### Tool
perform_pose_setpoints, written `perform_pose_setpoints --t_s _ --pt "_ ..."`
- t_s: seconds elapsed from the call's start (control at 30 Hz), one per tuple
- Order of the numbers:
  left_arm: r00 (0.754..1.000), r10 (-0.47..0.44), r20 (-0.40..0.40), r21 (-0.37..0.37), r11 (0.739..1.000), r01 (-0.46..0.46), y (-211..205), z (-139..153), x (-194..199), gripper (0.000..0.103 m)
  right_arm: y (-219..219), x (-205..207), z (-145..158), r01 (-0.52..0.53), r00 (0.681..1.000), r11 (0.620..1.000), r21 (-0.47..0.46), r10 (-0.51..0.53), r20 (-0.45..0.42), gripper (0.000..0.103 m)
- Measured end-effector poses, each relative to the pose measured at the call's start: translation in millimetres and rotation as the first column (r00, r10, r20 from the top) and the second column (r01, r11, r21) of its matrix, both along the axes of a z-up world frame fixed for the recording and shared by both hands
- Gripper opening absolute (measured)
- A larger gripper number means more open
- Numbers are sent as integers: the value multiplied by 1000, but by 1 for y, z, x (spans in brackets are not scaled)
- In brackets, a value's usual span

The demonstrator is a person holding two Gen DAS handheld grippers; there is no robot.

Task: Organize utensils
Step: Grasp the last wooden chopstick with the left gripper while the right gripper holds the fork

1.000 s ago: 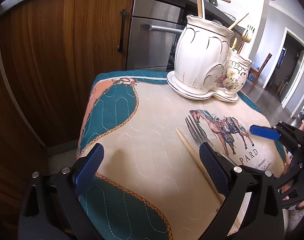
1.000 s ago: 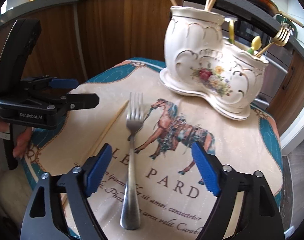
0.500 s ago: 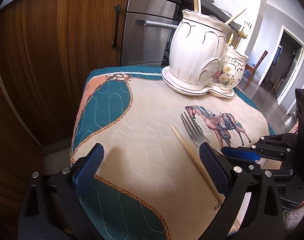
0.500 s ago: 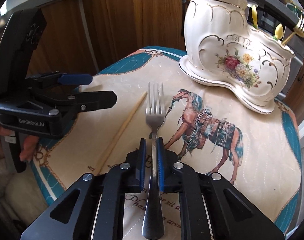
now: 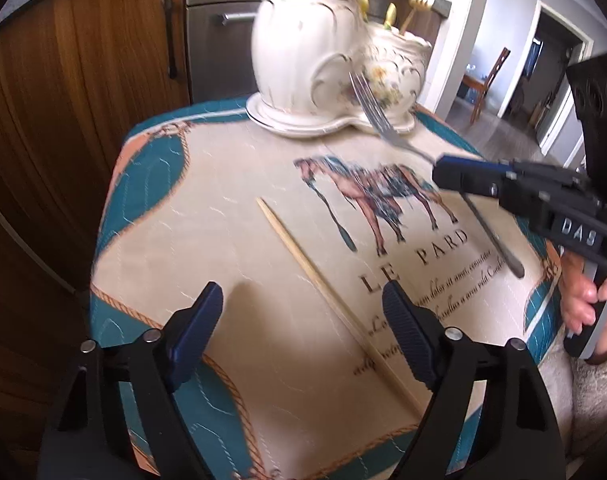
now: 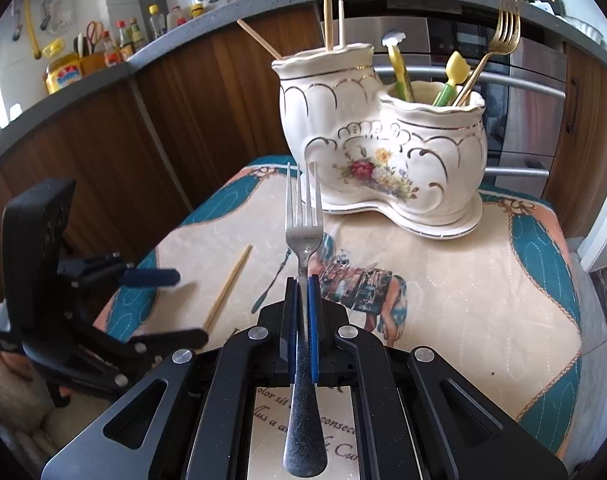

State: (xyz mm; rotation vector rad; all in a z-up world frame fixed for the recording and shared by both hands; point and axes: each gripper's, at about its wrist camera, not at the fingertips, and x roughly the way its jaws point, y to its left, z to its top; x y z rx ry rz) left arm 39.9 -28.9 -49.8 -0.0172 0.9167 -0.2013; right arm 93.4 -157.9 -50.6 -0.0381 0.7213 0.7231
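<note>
We have the right gripper clamped on the neck of the silver fork, lifted clear of the horse-print cloth, tines aimed toward the ceramic utensil holder. Our left gripper hangs over the cloth's near edge, its jaws just narrowing yet apart and touching nothing. The wooden chopstick lies between them on the cloth, well short of the holder.

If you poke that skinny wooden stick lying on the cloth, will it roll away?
Probably not far. The chopstick lies flat on a quilted cloth, which likely grips it. It looks thin and light, so a nudge should slide or spin it easily. It looks straight and stiff, so the open left gripper around it could likely lift it without bending.
</note>
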Motion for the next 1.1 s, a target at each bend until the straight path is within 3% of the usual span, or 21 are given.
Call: perform_pose_setpoints --t_s 0.17,0.33,0.43,0.6,0.87,1.1 --pt "999 -1 -37 52 999 3 -12 -5 1 56 -5 -3 10 -6 1000 1000 21 5 29 6" --pt "999 18 -51 118 993 -12 -18 -7 7 45 -19 -13 16 -7 999 999 45 5 48 6" --pt "998 26 -62 122 992 -19 -17 -6 12 42 -22 -15 18 -1 998 998 57 -2 57 6" --pt "997 17 -74 145 989 -6 -18 -4 14 27 -26 -18 22 -2 998 997 73 -3 70 6" --pt "994 -25 -105 152 987 41 -10 -4 18 9 -26 -23 25 -15 996 996 83 8 91 6" --pt "997 -19 -77 131 991 29 3 -6 17 5 -26 -26 31 -14 993 995 103 2 116 6"
